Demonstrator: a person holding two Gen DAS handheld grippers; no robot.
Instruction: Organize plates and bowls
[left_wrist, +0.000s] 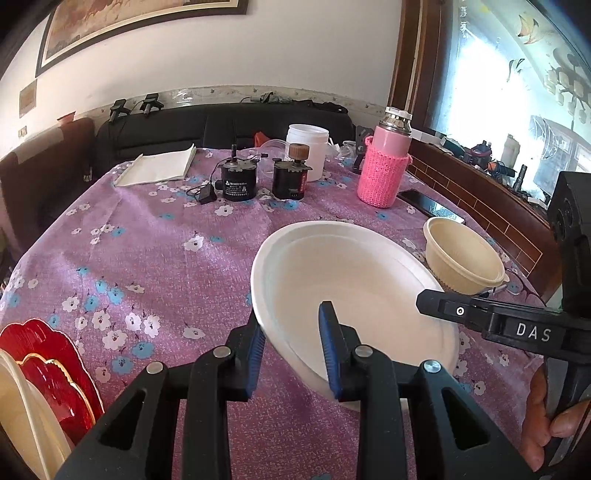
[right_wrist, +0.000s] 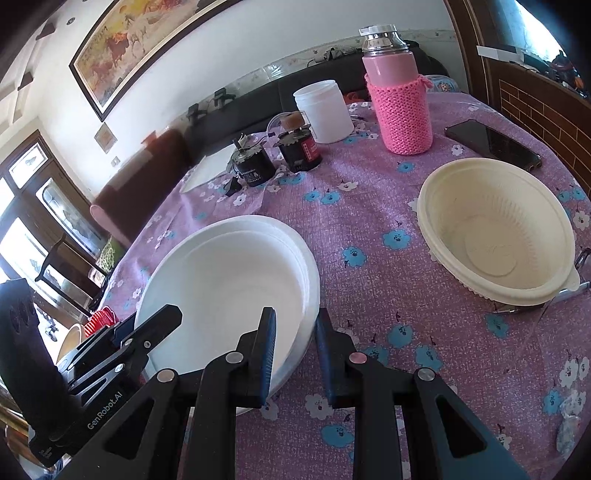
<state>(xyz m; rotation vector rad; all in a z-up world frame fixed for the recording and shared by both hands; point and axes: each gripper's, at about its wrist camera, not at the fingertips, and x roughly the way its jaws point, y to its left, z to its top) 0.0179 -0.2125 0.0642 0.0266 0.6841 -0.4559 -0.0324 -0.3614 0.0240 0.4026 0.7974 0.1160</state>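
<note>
A lived-in home, a sitting or dining room: a framed painting (right_wrist: 122, 48) hangs above a dark sofa (left_wrist: 221, 127), and the surface wears a purple flowered cloth (left_wrist: 147, 258) with a pink knit-sleeved flask (left_wrist: 386, 166) and a phone (right_wrist: 493, 142).

Pink flask (right_wrist: 397, 92) in knitted sleeve, white jar (right_wrist: 325, 110), two black motors (left_wrist: 236, 181), phone (right_wrist: 493, 142), floral tablecloth (left_wrist: 155, 266)
</note>
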